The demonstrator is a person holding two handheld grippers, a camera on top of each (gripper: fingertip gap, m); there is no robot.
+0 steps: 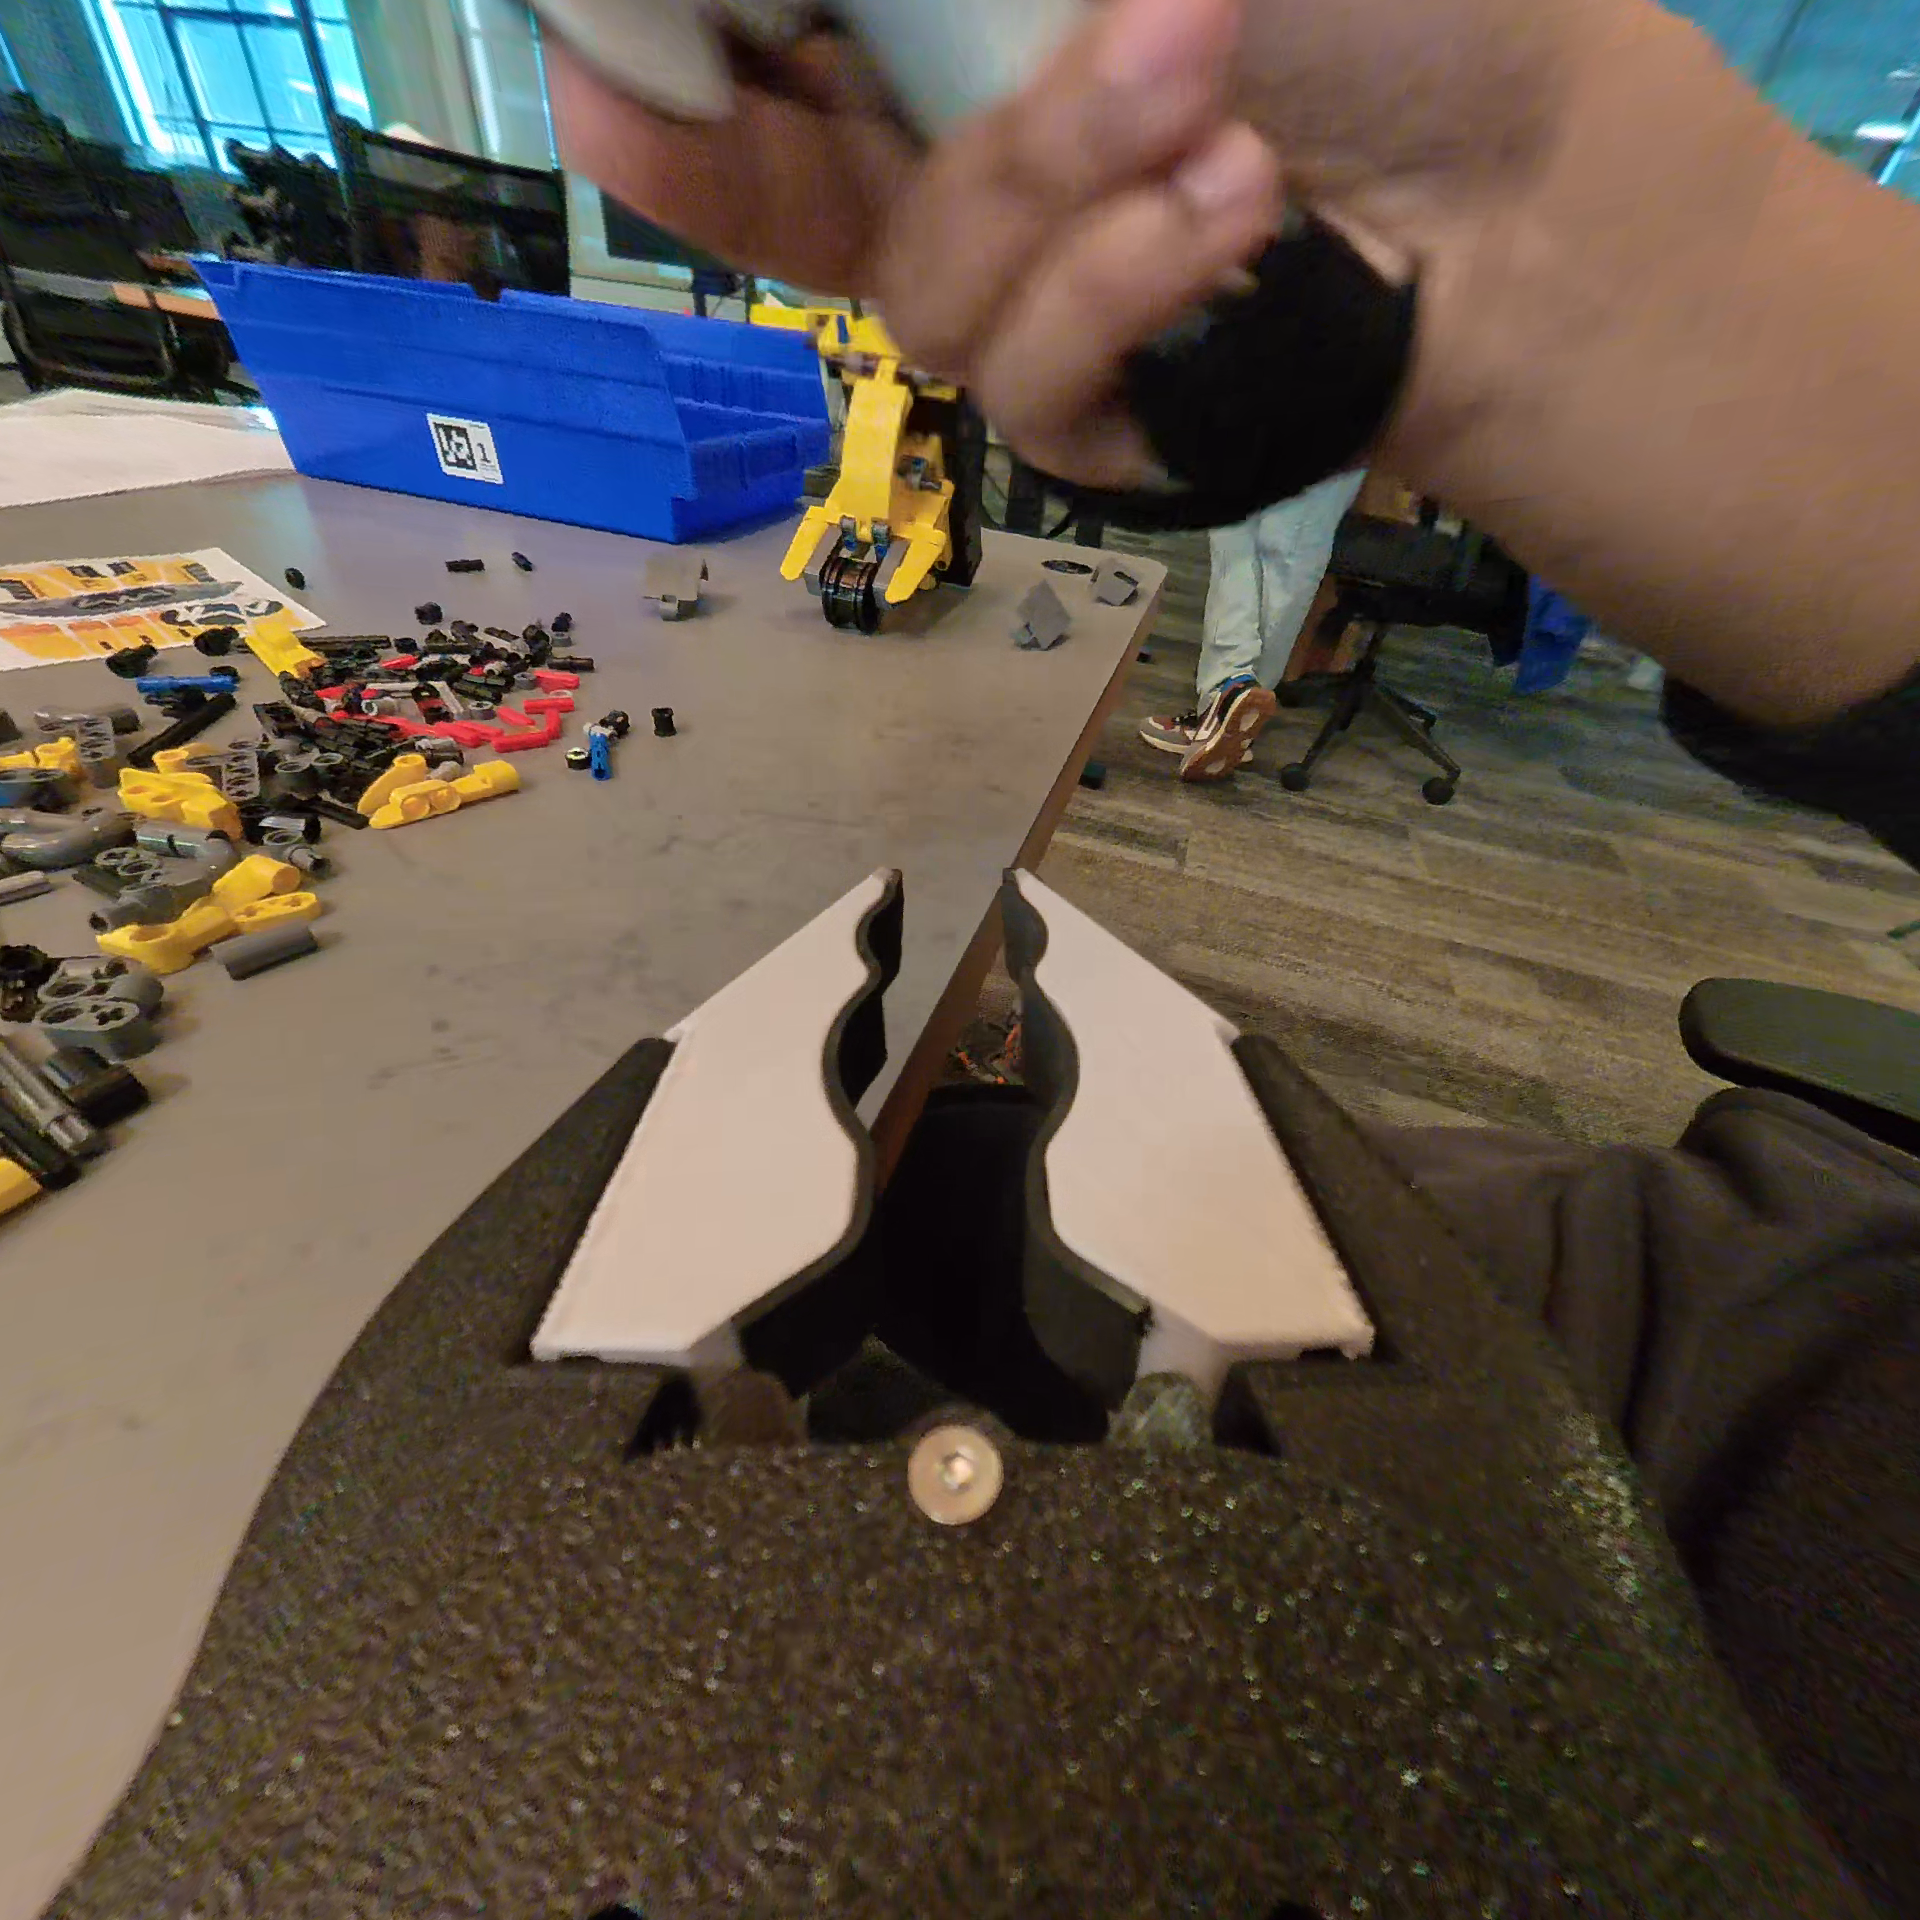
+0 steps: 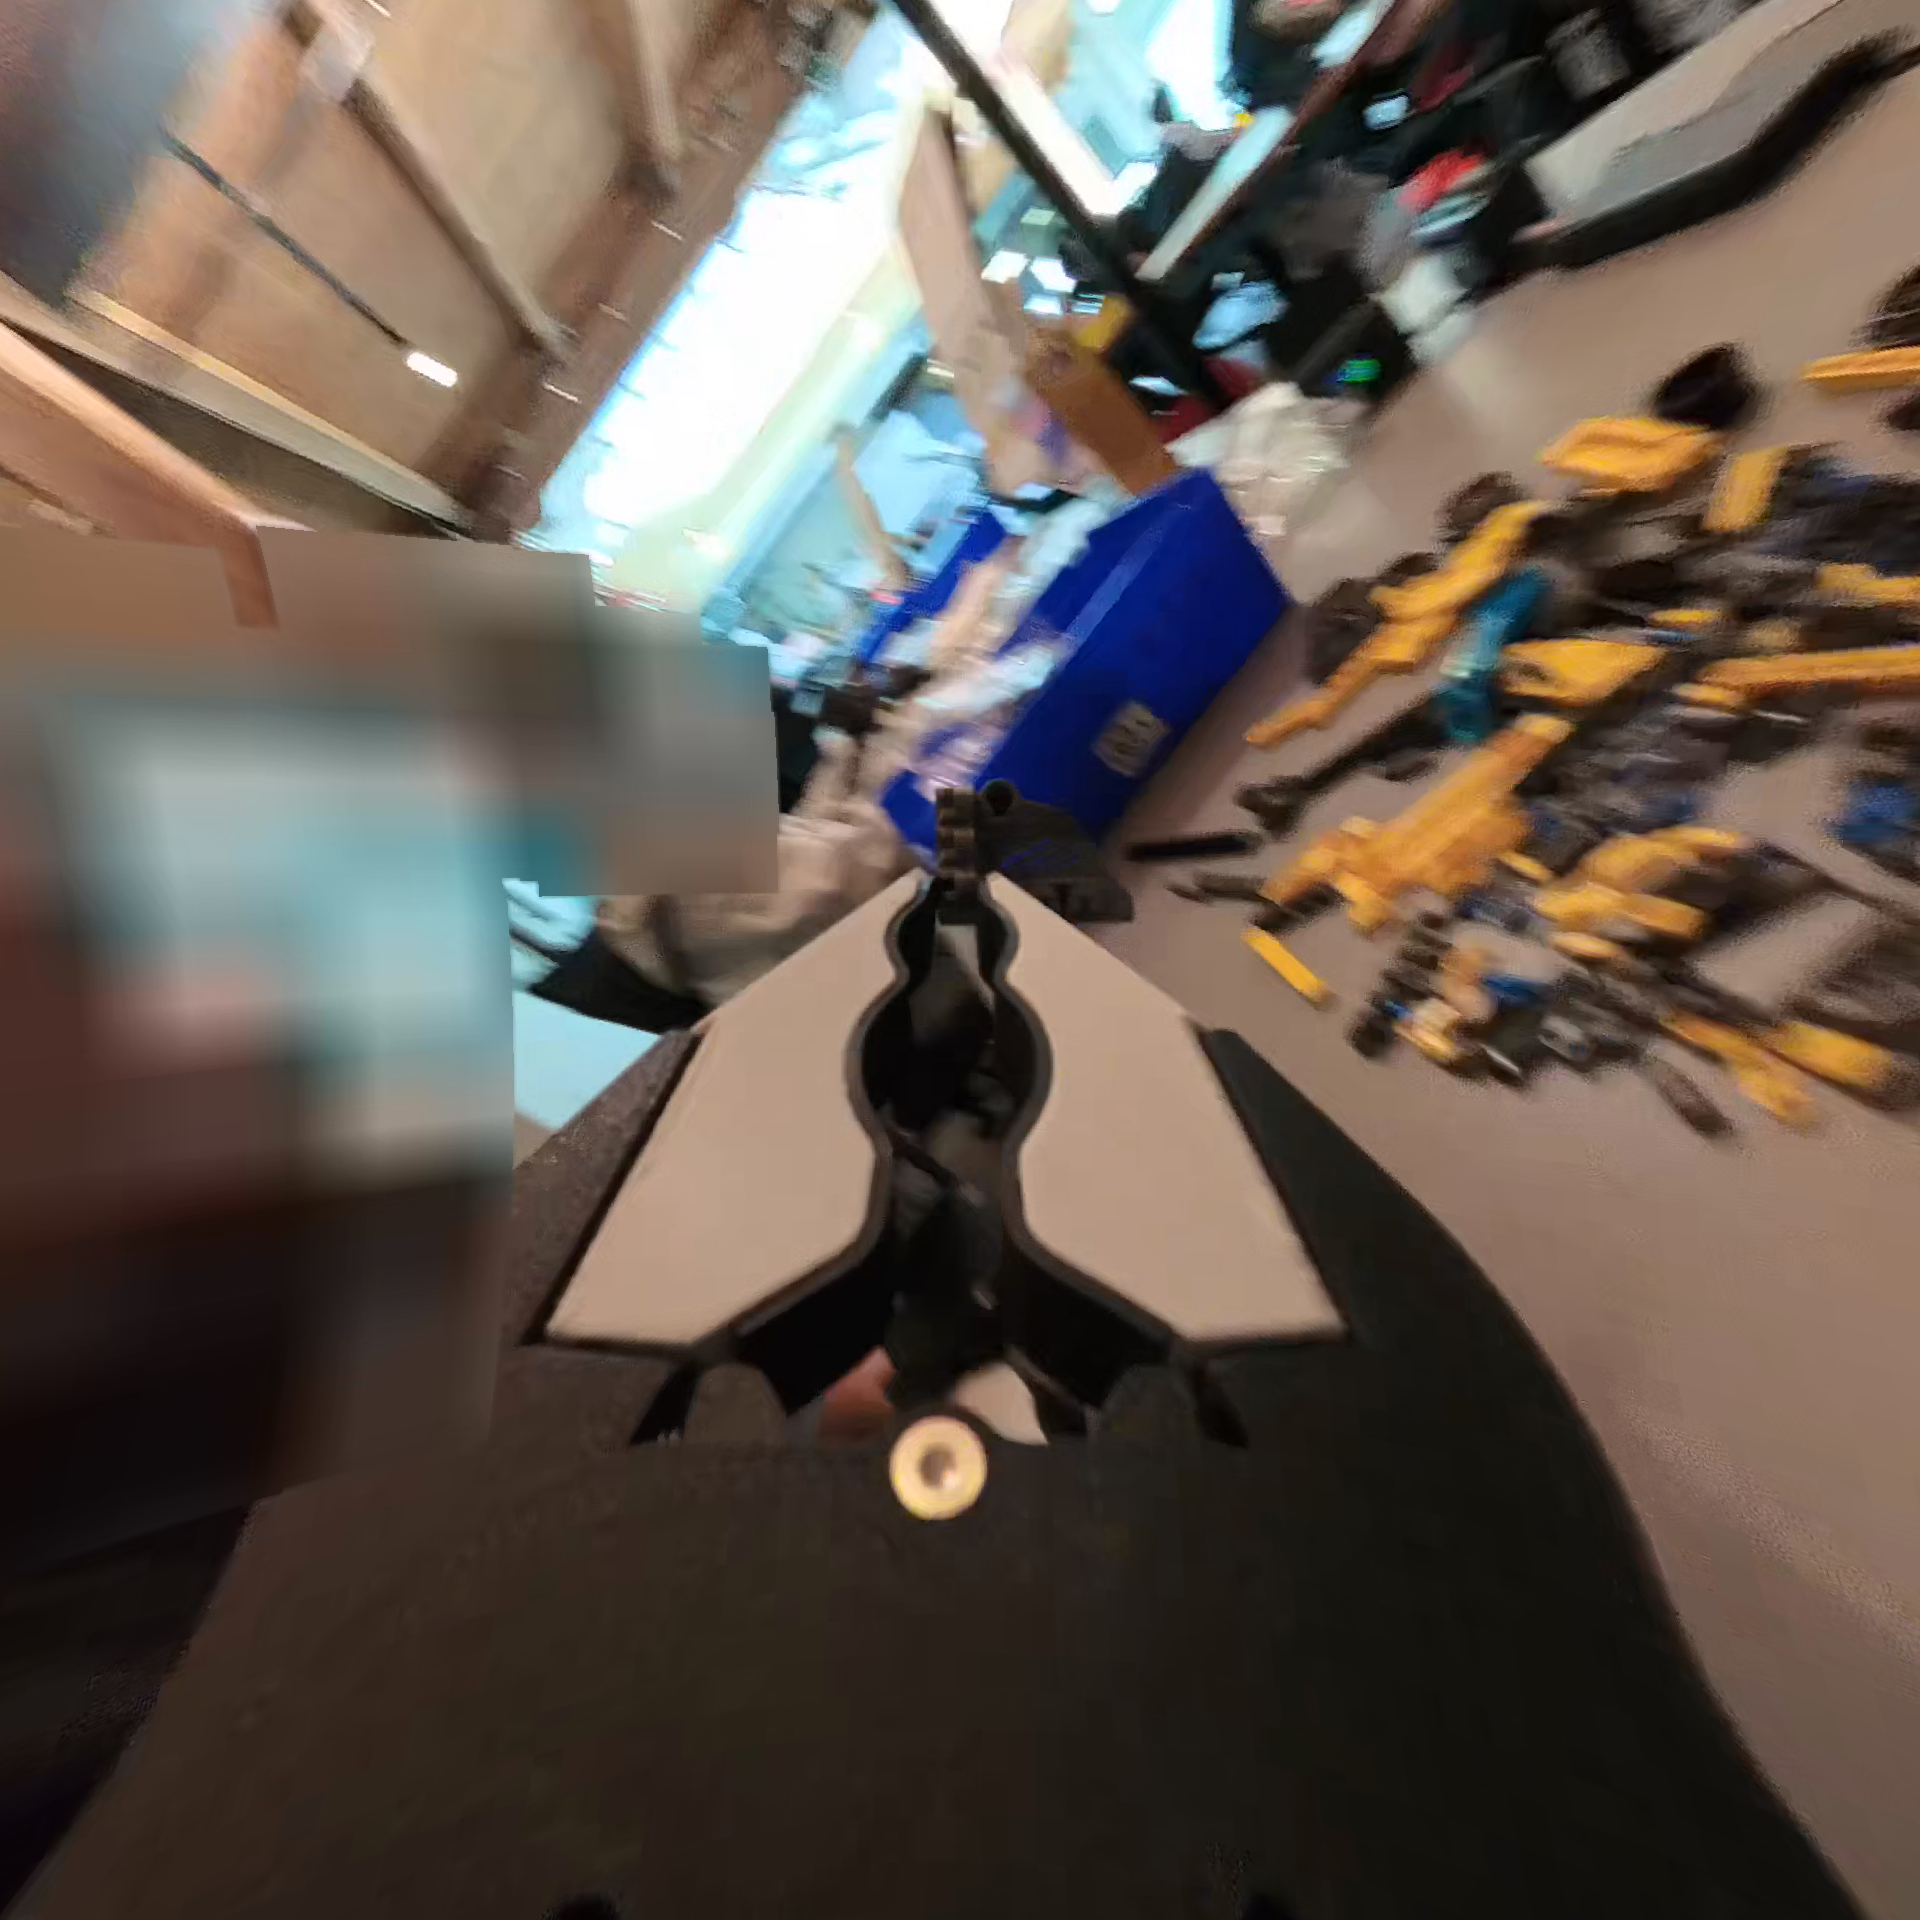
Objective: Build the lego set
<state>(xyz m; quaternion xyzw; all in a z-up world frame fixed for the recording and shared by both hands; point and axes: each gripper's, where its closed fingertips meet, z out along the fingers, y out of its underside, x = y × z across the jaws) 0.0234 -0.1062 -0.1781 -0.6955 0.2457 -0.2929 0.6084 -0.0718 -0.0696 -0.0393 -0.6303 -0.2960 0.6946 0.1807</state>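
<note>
My left gripper (image 1: 951, 883) is open and empty, hovering low over the right edge of the grey table (image 1: 623, 935). A pile of yellow, black, red and grey building parts (image 1: 260, 758) lies to its left. A partly built yellow model (image 1: 883, 488) stands farther off. A person's hand (image 1: 1143, 260) gripping a black handle crosses the top of the left wrist view. My right gripper (image 2: 956, 883) is shut on a small black toothed part (image 2: 964, 821) that sticks out past its tips, held in the air. The right wrist view is tilted and motion-blurred.
A blue bin (image 1: 540, 395) stands at the back of the table and also shows in the right wrist view (image 2: 1122, 644). A printed sheet (image 1: 125, 603) lies at the left. Yellow and black parts (image 2: 1558, 779) spread over the table. A person's legs (image 1: 1236, 623) and office chairs stand beyond the table edge. My hands' fingertips stand some 15 centimeters from each other. From the left gripper's tips to the partly built yellow model (image 1: 883, 488) is close to 30 centimeters.
</note>
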